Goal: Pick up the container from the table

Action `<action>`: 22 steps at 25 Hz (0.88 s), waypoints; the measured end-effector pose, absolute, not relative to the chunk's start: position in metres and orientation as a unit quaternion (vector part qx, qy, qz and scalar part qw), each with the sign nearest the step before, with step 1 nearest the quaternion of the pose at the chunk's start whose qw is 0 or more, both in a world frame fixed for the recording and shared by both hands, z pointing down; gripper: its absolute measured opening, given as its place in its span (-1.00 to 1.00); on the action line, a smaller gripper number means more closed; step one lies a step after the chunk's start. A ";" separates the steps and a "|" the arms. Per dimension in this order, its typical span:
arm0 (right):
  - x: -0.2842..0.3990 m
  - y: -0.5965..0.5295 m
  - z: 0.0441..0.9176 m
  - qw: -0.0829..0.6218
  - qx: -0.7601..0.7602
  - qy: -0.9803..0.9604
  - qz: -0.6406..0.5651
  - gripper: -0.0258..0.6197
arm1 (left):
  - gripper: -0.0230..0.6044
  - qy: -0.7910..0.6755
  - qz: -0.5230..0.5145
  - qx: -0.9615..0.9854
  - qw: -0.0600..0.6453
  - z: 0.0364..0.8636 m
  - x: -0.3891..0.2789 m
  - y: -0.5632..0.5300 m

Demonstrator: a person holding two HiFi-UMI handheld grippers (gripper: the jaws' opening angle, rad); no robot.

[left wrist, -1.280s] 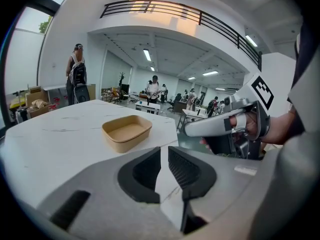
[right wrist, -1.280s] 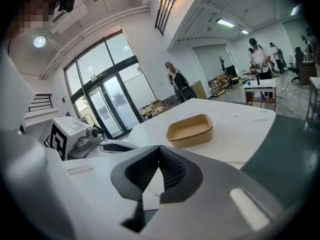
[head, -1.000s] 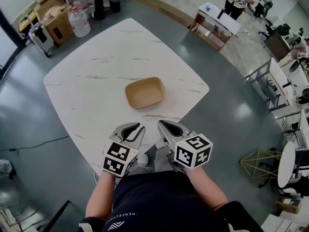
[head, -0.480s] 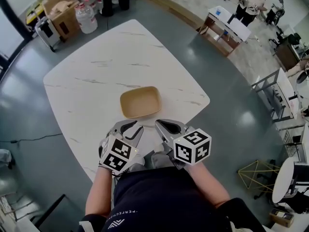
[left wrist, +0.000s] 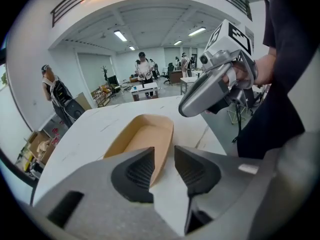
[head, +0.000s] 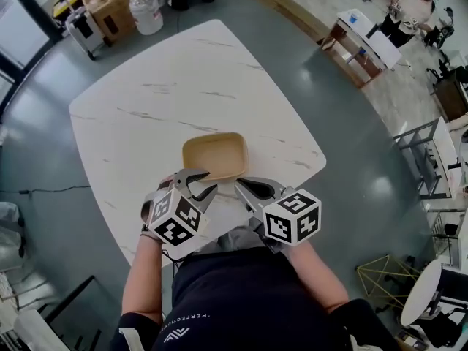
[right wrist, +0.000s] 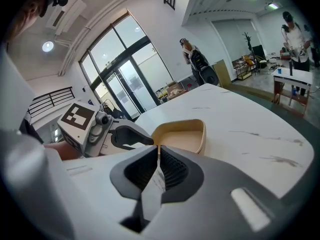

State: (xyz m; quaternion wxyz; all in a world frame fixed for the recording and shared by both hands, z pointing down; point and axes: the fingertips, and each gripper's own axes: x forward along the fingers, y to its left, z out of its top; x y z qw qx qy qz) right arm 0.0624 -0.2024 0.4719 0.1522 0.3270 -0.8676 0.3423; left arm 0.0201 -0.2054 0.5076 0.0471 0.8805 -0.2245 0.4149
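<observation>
Both grippers have come forward over the near edge of the table (head: 161,93) since the earlier frame, towards the container (head: 216,156). The left gripper (left wrist: 163,155) has just been opening its jaws. They now stand spread, and the container's near rim shows in the gap between the ribbed dark pads, which do not press on it. The right gripper (right wrist: 159,160) hangs just beside it, jaws pressed together on nothing. Each is smooth grey moulding carrying a black-and-white marker cube (head: 292,221). The container, a shallow tan tray with rounded corners and matt, paper-like walls, lies near the table's near edge. The table is a rounded white square veined like marble, on a glossy grey-green floor (head: 44,159). Cardboard boxes (head: 110,6) and a water jug (head: 148,12) stand beyond it, and people (left wrist: 144,69) stand farther off.
</observation>
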 end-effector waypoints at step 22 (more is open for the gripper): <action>0.057 -0.225 0.493 0.180 0.246 -0.877 0.372 -0.87 | -0.78 -0.107 0.541 0.833 0.048 0.555 0.034 -0.212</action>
